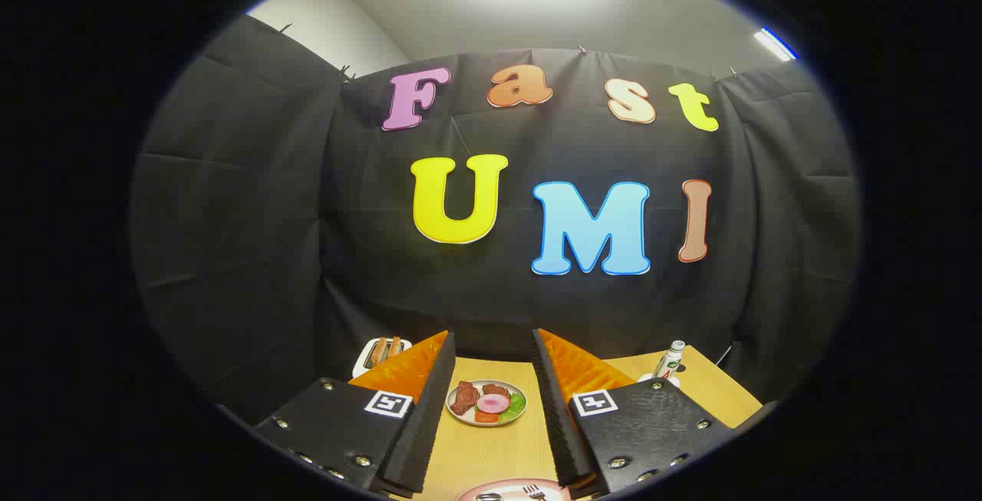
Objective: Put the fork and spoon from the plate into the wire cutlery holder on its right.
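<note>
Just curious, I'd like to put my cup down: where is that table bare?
Bare wood lies between the food plate and the pink plate holding the fork and spoon, between the open tool's fingers. It is more crowded by the toaster and bottle.

Tool (492, 409): screwed housings, square tag markers

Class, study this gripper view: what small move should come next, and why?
Probably tilt down toward the pink plate. The gripper is open and holds nothing, while the fork and spoon lie low between its fingers, barely in sight.
</note>
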